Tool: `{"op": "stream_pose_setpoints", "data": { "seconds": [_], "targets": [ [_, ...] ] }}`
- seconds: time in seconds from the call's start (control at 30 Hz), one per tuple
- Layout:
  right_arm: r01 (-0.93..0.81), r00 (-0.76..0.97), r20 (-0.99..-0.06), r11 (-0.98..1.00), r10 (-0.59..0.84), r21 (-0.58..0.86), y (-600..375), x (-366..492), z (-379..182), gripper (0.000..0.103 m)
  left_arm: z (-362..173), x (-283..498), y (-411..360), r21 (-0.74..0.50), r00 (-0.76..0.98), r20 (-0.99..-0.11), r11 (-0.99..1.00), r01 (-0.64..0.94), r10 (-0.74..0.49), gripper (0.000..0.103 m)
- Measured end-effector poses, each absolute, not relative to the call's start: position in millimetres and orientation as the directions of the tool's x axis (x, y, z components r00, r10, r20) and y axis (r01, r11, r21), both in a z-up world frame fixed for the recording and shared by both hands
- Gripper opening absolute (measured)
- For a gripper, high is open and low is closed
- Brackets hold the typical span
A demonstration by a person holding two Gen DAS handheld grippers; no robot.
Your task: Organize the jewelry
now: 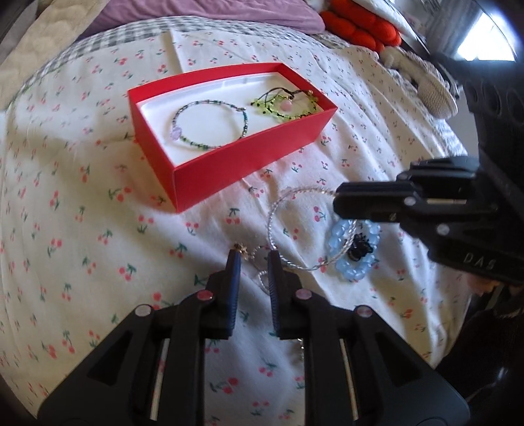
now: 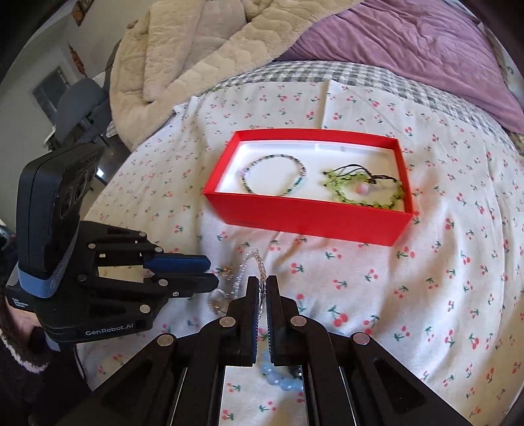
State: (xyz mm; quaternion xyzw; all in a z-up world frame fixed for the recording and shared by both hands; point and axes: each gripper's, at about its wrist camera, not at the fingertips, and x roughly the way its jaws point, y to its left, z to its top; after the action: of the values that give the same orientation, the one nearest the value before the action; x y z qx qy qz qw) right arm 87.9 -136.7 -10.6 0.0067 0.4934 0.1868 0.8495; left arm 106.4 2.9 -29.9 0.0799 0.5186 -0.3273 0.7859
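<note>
A red box (image 1: 249, 170) (image 2: 308, 218) sits on the cherry-print bed cover. Inside lie a teal beaded bracelet (image 1: 209, 124) (image 2: 274, 175) and a green beaded bracelet with a pink bead (image 1: 285, 105) (image 2: 363, 190). My right gripper (image 2: 261, 283) (image 1: 337, 196) is shut on a clear beaded bracelet (image 1: 278, 209) (image 2: 258, 265) lying in front of the box. My left gripper (image 1: 253, 259) (image 2: 209, 270) is part open over a small silver chain piece with a star charm (image 1: 258, 259) (image 2: 226, 272), not gripping it. A light blue beaded bracelet (image 1: 355, 252) (image 2: 281, 377) with a black piece lies under my right gripper.
A purple blanket (image 2: 409, 49) and a beige quilt (image 2: 196, 49) are bunched at the far side of the bed. A red knitted item (image 1: 360, 26) and a plush toy (image 1: 425, 78) lie at the far right. The bed edge drops off at the left in the right wrist view.
</note>
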Motion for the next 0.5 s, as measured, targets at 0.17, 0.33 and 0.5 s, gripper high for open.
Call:
{"op": "stream_pose_setpoints", "data": {
  "seconds": [0.17, 0.33, 0.5],
  "targets": [
    [-0.275, 0.461, -0.842, 0.947, 0.28, 0.164, -148.5, 93.0, -10.6, 0.004, -35.1, 104.8, -4.9, -0.146, 0.255, -0.879, 0.738, 0.659, -0.403, 0.018],
    [-0.235, 0.454, -0.856, 0.96, 0.249, 0.155, -160.3, 97.9, -13.3, 0.004, -38.7, 99.5, -14.7, -0.109, 0.243, -0.889, 0.694, 0.712, -0.389, 0.025],
    [-0.225, 0.444, -0.866, 0.964, 0.229, 0.14, -166.3, 101.2, -19.0, 0.004, -44.0, 96.5, -22.5, -0.081, 0.243, -0.897, 0.679, 0.73, -0.368, 0.037]
  ]
}}
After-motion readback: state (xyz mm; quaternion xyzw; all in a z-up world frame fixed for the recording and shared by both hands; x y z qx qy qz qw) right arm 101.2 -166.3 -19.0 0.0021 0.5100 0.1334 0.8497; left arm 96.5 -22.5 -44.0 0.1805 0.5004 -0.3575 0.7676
